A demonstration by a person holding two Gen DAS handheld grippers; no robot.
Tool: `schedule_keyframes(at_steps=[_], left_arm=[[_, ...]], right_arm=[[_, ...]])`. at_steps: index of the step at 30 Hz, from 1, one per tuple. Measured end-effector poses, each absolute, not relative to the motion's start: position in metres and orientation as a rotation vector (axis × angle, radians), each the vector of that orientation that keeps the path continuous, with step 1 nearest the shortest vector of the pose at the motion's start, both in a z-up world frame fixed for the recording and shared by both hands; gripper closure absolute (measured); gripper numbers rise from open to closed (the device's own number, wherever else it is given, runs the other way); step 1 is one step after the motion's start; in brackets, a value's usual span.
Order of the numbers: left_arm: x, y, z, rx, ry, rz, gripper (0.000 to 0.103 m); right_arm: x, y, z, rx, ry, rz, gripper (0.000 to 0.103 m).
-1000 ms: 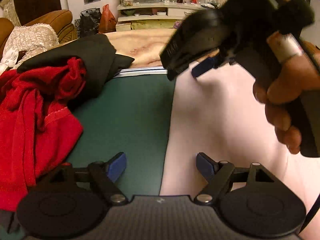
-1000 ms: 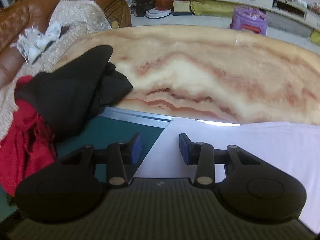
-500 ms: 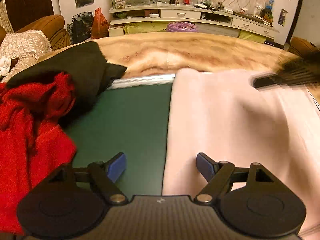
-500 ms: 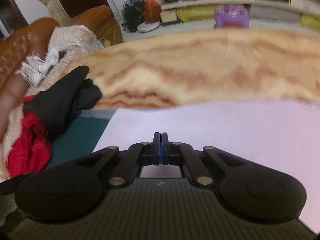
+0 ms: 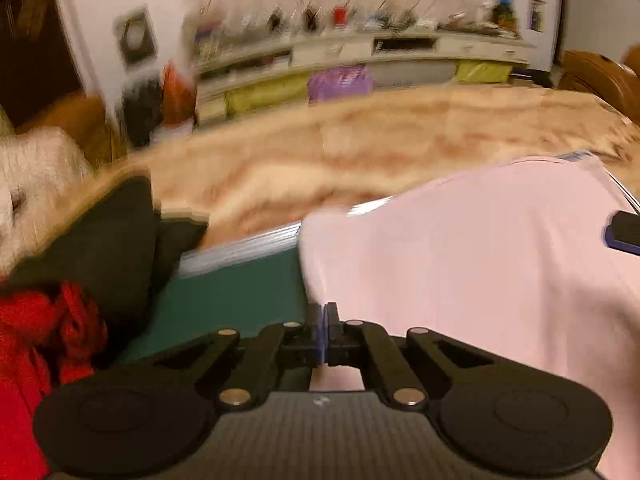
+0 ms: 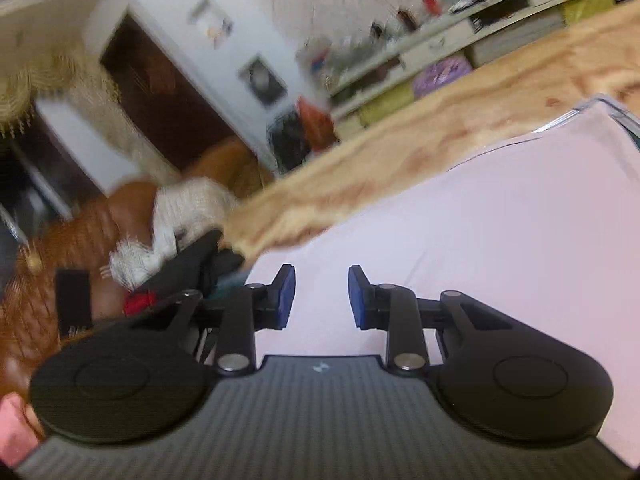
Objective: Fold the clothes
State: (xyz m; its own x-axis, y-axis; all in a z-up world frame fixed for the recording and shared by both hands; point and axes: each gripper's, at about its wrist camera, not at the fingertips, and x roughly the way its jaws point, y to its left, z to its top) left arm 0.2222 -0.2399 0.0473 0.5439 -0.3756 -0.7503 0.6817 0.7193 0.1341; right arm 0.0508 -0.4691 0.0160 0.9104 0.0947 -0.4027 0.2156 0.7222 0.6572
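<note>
On the green mat (image 5: 236, 292), the pink cloth (image 5: 480, 272) lies spread, its left edge pinched and lifted in the clenched left gripper (image 5: 323, 320), whose jaws have just closed. Right gripper (image 6: 322, 298) hovers over the cloth's flat middle, jaws parted after reopening, nothing between them. Black cloth (image 5: 100, 248) and red cloth (image 5: 36, 344) sit heaped left of the mat.

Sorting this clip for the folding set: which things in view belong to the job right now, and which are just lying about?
In the job:
- pink garment, spread on the green mat
- left gripper, shut on the garment's edge
- right gripper, jaws just opened, apart over the pink cloth

Lying about:
- red garment and black garment, heaped at the left
- marbled tabletop
- cluttered shelves
</note>
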Motion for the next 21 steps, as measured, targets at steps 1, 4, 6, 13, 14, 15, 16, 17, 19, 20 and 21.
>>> schedule_keyframes(at_steps=[1,4,6,13,14,15,16,17,19,20,21], left_arm=[[0.210,-0.246,0.053,0.471,0.720,-0.680,0.103],[0.158,-0.266,0.061,0.592,0.612,-0.848,0.103],[0.130,-0.279,0.057,0.684,0.592,-0.904,0.096],[0.133,-0.286,0.050,0.676,0.680,-0.886,0.077],[0.139,-0.286,0.051,0.658,0.692,-0.874,0.076],[0.143,-0.286,0.051,0.652,0.693,-0.866,0.074],[0.148,-0.289,0.052,0.656,0.684,-0.855,0.066],[0.154,-0.294,0.051,0.669,0.673,-0.845,0.056],[0.167,-0.301,0.048,0.681,0.689,-0.838,0.049],[0.177,-0.303,0.045,0.673,0.723,-0.840,0.049],[0.186,-0.306,0.041,0.665,0.756,-0.842,0.049]], right_arm=[[0.045,-0.474,0.009,0.775,0.407,-0.074,0.069],[0.029,-0.486,-0.010,0.785,0.350,-0.101,0.068],[0.016,-0.500,-0.016,0.877,0.260,-0.054,0.066],[0.005,-0.537,-0.041,1.099,0.180,-0.014,0.054],[0.005,-0.541,-0.043,1.117,0.173,-0.015,0.055],[0.005,-0.544,-0.046,1.135,0.167,-0.015,0.055],[0.006,-0.546,-0.048,1.147,0.163,-0.012,0.054],[0.007,-0.547,-0.049,1.153,0.161,-0.009,0.054],[0.010,-0.549,-0.052,1.161,0.159,-0.004,0.054],[0.012,-0.549,-0.054,1.158,0.160,-0.002,0.054],[0.014,-0.550,-0.056,1.156,0.161,-0.001,0.054]])
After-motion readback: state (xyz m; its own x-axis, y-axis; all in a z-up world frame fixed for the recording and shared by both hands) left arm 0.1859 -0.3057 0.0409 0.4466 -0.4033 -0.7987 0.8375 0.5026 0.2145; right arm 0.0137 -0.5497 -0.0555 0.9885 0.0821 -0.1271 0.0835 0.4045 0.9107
